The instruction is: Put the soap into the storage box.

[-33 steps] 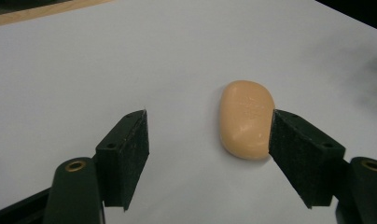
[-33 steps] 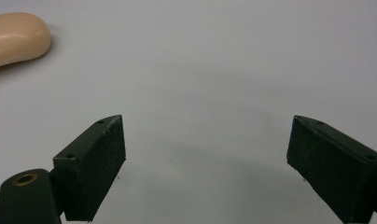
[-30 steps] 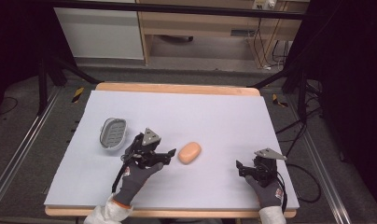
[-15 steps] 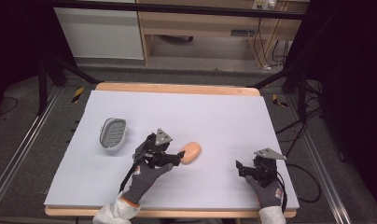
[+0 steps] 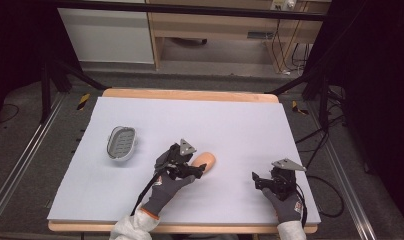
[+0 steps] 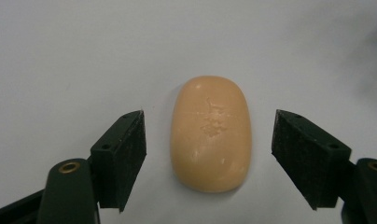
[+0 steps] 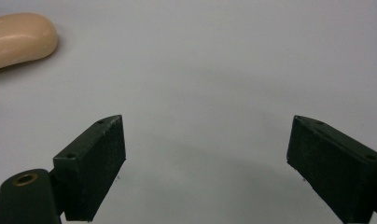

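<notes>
From the high view, a desk point(image 5: 190, 95) with a pale wooden rim carries a light grey mat that covers nearly all of it. A peach-coloured soap bar point(image 5: 205, 160) lies a little in front of the mat's middle. The left gripper point(image 5: 194, 169), held in a grey-gloved hand, reaches in from the near edge and sits right at the bar's near end. A grey soap dish point(image 5: 122, 142) rests well apart to the left, with bare mat all round it. The right gripper point(image 5: 262, 181) hovers near the front right corner, close to the near edge, with open mat between it and the bar. The whole far half of the mat is bare.

In the left gripper view, the jaws stand spread wide, and the soap bar point(image 6: 210, 133) lies lengthwise between them, a gap on each side, touching neither.

In the right gripper view, the jaws are also spread wide over bare mat, and the soap bar point(image 7: 19, 38) shows at the upper left corner.
</notes>
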The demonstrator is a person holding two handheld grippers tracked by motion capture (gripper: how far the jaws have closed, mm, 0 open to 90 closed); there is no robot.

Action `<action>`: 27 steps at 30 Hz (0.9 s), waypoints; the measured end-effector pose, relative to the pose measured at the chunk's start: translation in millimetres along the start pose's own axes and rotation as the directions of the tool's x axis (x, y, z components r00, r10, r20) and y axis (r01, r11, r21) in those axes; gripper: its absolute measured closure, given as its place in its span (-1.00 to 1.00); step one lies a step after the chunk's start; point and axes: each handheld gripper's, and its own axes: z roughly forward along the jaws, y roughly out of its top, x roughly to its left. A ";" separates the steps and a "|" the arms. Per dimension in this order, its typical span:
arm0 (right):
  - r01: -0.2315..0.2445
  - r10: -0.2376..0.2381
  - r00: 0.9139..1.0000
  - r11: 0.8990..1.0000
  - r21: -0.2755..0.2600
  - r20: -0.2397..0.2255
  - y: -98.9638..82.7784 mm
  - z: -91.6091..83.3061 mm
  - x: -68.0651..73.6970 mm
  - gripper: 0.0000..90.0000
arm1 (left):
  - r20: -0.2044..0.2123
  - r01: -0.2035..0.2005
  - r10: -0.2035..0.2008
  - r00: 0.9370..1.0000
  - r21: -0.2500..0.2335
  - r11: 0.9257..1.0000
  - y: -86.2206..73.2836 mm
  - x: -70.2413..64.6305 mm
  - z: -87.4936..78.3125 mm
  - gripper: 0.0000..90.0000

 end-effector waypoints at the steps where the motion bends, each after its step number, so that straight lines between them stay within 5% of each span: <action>1: 0.000 0.000 1.000 1.000 0.000 -0.001 0.0 0.0 0.0 -0.74 | -0.001 -0.001 0.001 1.000 0.000 1.000 0.1 -0.6 2.1 -0.43; 27: -0.001 0.001 1.000 1.000 0.010 -0.008 0.3 1.0 -0.5 -0.72 | -0.015 -0.014 0.016 1.000 0.095 0.995 -0.2 -4.7 42.9 -0.42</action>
